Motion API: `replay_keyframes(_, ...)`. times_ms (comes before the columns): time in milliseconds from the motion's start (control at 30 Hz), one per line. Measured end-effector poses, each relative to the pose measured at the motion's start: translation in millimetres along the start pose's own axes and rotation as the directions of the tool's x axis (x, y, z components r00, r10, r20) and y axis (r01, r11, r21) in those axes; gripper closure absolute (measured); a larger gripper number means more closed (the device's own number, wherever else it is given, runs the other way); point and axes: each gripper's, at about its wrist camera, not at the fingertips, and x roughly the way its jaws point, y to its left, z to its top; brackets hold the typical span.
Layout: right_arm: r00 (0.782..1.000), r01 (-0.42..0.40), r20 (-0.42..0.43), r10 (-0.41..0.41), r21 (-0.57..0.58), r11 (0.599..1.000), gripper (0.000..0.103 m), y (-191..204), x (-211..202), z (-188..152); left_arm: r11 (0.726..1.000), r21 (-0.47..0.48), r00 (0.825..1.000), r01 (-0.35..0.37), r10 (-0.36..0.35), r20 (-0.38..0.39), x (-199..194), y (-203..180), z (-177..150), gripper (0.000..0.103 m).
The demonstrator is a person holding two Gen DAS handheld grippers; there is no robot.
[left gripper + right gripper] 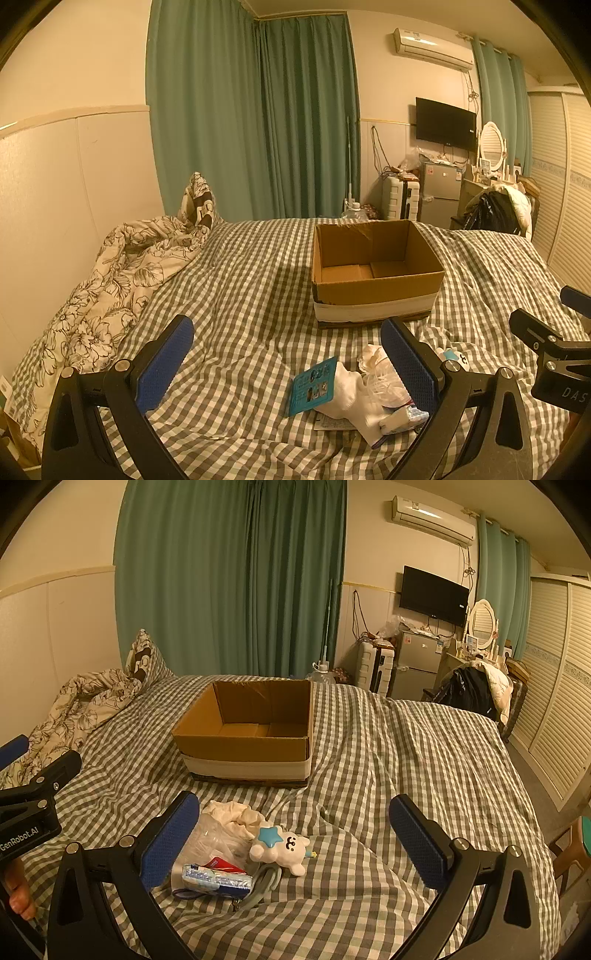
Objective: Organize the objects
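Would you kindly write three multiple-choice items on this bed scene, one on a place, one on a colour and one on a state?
1. Where does the pile of small items lie relative to the cardboard box?
A. inside it
B. on the bedspread in front of it
C. behind it, by the curtains

2. What colour is the star on the white plush toy?
A. red
B. blue
C. yellow

3. What state is the right gripper in?
A. open, holding nothing
B. shut on the toy
C. shut on the box edge

Answers:
1 B, the items lie on the checked bedspread nearer the camera.
2 B, its star shows blue.
3 A, its jaws stand wide apart, nothing between.
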Motion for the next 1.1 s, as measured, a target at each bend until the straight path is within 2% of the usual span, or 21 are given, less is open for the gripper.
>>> replay_keyframes(833, 1.0, 0.0, -0.009, 0.0, 0.0, 1.0, 0.0, -2.5, 4.3, -3.6, 1.0, 0.005, 1.0, 0.006, -0.006, -0.009, 4.6, 1.4, -0.5, 0.0)
replay_keyframes(1100, 0.999, 0.007, -0.044, -0.007, 0.001, 1.0, 0.0, -4.0, 17.3, -10.1, 1.0, 0.004, 0.998, 0.016, -0.016, -0.053, 23.5, 3.5, -9.1, 0.0)
